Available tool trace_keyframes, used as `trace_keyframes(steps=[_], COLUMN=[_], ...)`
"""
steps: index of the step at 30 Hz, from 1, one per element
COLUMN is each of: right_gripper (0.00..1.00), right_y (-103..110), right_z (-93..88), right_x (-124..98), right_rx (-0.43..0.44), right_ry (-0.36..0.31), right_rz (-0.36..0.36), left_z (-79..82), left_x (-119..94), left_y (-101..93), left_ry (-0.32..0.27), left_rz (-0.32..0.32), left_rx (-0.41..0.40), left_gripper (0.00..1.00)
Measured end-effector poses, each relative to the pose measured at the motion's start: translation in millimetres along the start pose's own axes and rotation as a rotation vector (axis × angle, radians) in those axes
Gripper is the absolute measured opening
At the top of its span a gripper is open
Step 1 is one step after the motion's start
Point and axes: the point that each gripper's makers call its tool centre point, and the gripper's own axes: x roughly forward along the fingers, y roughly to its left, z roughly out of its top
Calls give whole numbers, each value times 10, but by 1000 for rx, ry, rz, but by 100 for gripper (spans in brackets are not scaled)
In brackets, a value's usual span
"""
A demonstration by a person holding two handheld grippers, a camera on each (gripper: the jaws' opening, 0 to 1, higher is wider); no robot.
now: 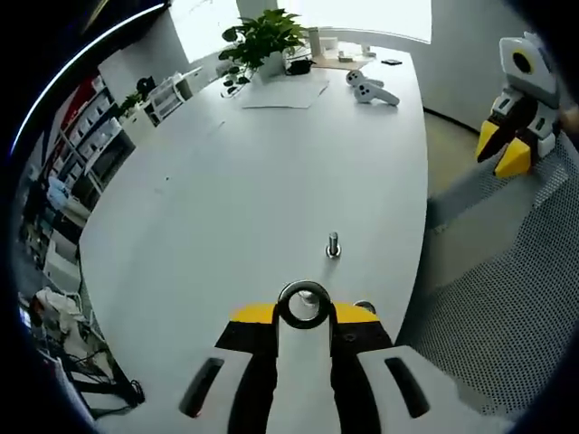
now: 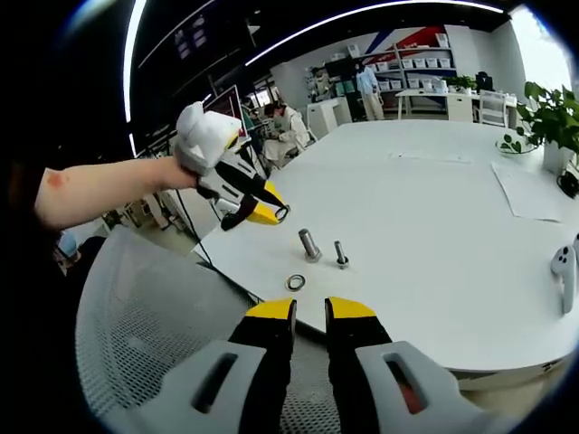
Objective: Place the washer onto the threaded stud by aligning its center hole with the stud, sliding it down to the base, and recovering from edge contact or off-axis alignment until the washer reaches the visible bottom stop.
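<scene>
In the left gripper view my left gripper (image 1: 304, 312) is shut on a metal washer (image 1: 304, 305), whose ring faces the camera between the yellow tips. The short threaded stud (image 1: 333, 245) stands upright on the white table (image 1: 226, 208), a little beyond the washer and slightly right of it. The right gripper view shows the left gripper (image 2: 271, 213) in a person's hand, carrying the washer (image 2: 282, 213) above the table, left of the stud (image 2: 340, 255). My right gripper (image 2: 310, 312) hovers at the table's near edge, jaws a narrow gap apart, holding nothing.
A thicker bolt (image 2: 309, 244) stands beside the stud, and a loose washer (image 2: 295, 282) lies near the edge. A potted plant (image 1: 265, 41), papers (image 1: 285, 92) and white controllers (image 1: 369, 89) sit at the far end. A grey mesh chair (image 2: 154, 307) stands beside the table.
</scene>
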Motion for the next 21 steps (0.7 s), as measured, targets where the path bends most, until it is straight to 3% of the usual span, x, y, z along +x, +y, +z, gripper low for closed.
trace_keyframes(steps=[9,21], right_gripper=[16,16], right_y=[-1,-3], right_z=[11,13], right_x=[-4,-7], right_rx=[-1,0], right_ry=[-9,-13], right_rz=[-1,-4], left_z=[126,95], left_x=[26,313], left_y=[-45,-108], left_ry=[-19,48], left_rz=[-15,-55], left_rx=[-3,19], left_gripper=[19,19])
